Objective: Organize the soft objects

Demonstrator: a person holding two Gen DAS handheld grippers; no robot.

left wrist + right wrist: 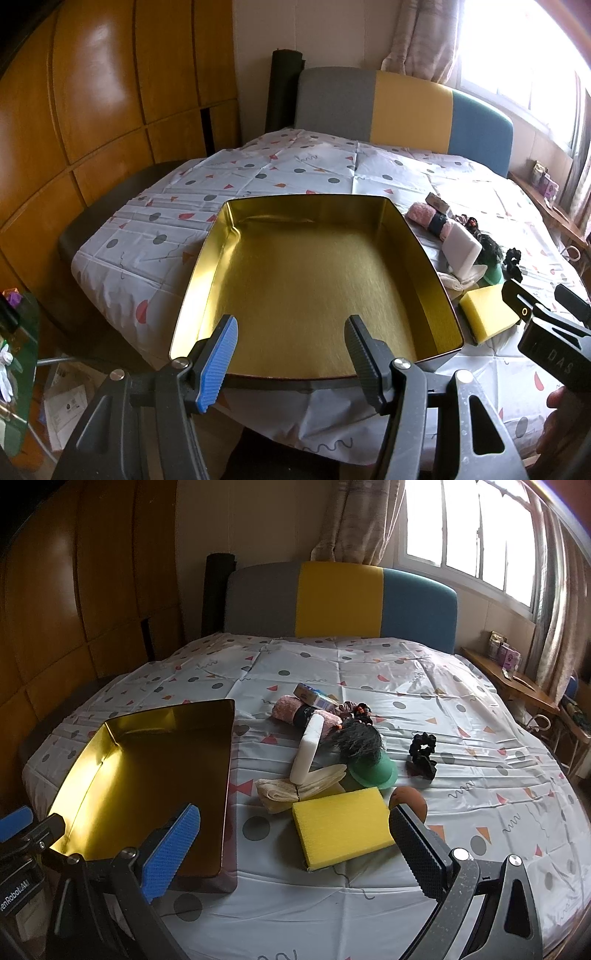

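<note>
Right hand-held gripper (pixel 295 845) spread wide, holding nothing; yellow sponge (pixel 341 827) lies flat on the bed just ahead, between its fingers, long axis running left-right and tilted a bit. Right is nearer than left. Left hand-held gripper (pixel 291 354) also spread, empty, over the tin's (pixel 421 258) near edge. Sponge sits right of tin; other soft bits farther back.

The tin tray (pixel 147 775) sits on the table (pixel 461 830), and everything else lies to its right. Nearest its right wall are the flat sponge (pixel 341 827) and the folded cloth (pixel 295 788) just behind that. Further back from the tray's right side, the white block (pixel 306 749) leans over the cloth, the rolled towel (pixel 295 710) behind it, and the scrunchie (pixel 423 755) lies farthest right, apart.
</note>
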